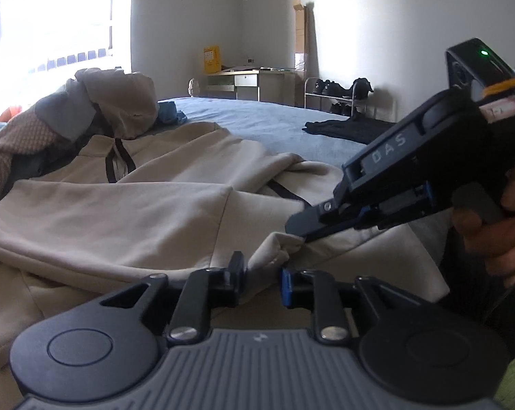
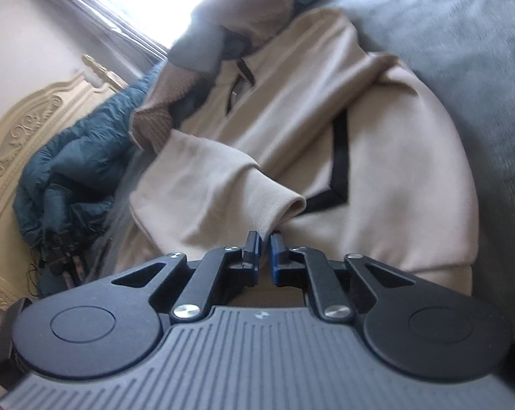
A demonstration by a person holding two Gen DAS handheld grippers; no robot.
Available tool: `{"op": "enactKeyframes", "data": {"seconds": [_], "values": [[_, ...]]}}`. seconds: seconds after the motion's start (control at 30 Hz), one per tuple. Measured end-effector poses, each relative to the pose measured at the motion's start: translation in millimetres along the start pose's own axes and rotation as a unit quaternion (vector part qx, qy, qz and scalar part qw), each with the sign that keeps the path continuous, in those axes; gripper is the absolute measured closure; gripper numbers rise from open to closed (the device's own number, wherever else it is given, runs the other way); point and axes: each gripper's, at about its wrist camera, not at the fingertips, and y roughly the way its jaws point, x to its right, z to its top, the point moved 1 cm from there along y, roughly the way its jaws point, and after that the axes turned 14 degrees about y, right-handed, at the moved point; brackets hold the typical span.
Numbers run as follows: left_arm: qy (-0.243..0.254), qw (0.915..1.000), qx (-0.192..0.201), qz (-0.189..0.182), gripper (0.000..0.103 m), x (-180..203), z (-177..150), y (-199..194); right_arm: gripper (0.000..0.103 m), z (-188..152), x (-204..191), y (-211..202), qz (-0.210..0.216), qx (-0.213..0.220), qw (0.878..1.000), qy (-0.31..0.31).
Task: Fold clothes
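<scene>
Left wrist view: left gripper (image 1: 263, 275) partly open, a fold of the beige sweatshirt (image 1: 121, 212) poking up between the fingers, not clearly pinched. Just beyond, right gripper (image 1: 300, 230) nipped shut on the sleeve cuff (image 1: 281, 244), with a hand (image 1: 493, 225) squeezing its handle. Right wrist view: same right gripper (image 2: 264, 244), blue pads almost together, the cuff (image 2: 284, 208) caught at the tips. Further out, sweatshirt spread flat on the blue bed (image 1: 257, 119), black trim (image 2: 339, 157) across the chest, one sleeve laid over the body. Past that, a pile of other clothes (image 1: 114, 102) by the window and a dark garment (image 1: 346, 128) well apart on the far side. Looks like a sleeve fold, somewhere in the middle. To do it well: keep the pinch firm, lift only a little, pull the sleeve straight across, lay it flat with no bumps, and hold the body still with the other side.
</scene>
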Motion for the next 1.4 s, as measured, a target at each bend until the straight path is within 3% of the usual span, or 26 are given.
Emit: {"op": "enactKeyframes", "data": {"seconds": [0.13, 0.2, 0.33, 0.43, 0.5, 0.7, 0.77, 0.93, 1.1, 1.33, 1.4], "values": [[-0.004, 1.0000, 0.004, -0.007, 0.058, -1.7, -0.8, -9.7, 0.094, 0.1, -0.4, -14.9, -0.021, 0.004, 0.999, -0.025], [-0.020, 0.9997, 0.005, -0.011, 0.056, -7.3, -1.2, -18.0, 0.094, 2.7, -2.0, -25.2, -0.030, 0.010, 0.999, -0.040], [-0.064, 0.9979, 0.009, 0.009, 0.035, -28.4, -1.5, -35.9, 0.094, 16.5, -21.1, -44.8, -0.023, 0.042, 0.994, -0.098], [-0.102, 0.9939, 0.018, 0.038, 0.035, -52.5, -3.4, -50.0, 0.094, 24.5, -48.3, -36.9, -0.007, 0.053, 0.987, -0.153], [-0.117, 0.9897, 0.021, 0.080, 0.035, -71.3, -7.8, -59.1, 0.094, 27.1, -69.7, -22.4, 0.012, 0.048, 0.983, -0.178], [-0.173, 0.9654, 0.001, 0.195, 0.035, -151.8, -36.2, -77.8, 0.094, 34.5, -128.0, 26.4, 0.071, 0.006, 0.972, -0.226], [-0.175, 0.9591, -0.015, 0.222, 0.035, -181.7, -48.1, -74.8, 0.094, 36.6, -144.3, 42.7, 0.089, -0.012, 0.968, -0.235], [-0.132, 0.9512, -0.082, 0.266, 0.039, -242.3, -72.8, -47.7, 0.092, 50.6, -170.4, 109.9, 0.086, -0.073, 0.970, -0.215], [-0.144, 0.9494, -0.105, 0.258, 0.042, -278.4, -91.4, -26.6, 0.092, 52.4, -184.3, 165.2, 0.063, -0.104, 0.968, -0.219], [-0.138, 0.9691, -0.088, 0.185, 0.046, -297.1, -98.3, -4.1, 0.092, 50.5, -178.4, 216.7, 0.037, -0.131, 0.968, -0.210], [-0.127, 0.9695, -0.088, 0.190, 0.047, -300.1, -97.4, 3.6, 0.092, 50.3, -174.4, 222.9, 0.033, -0.132, 0.969, -0.207]]}}
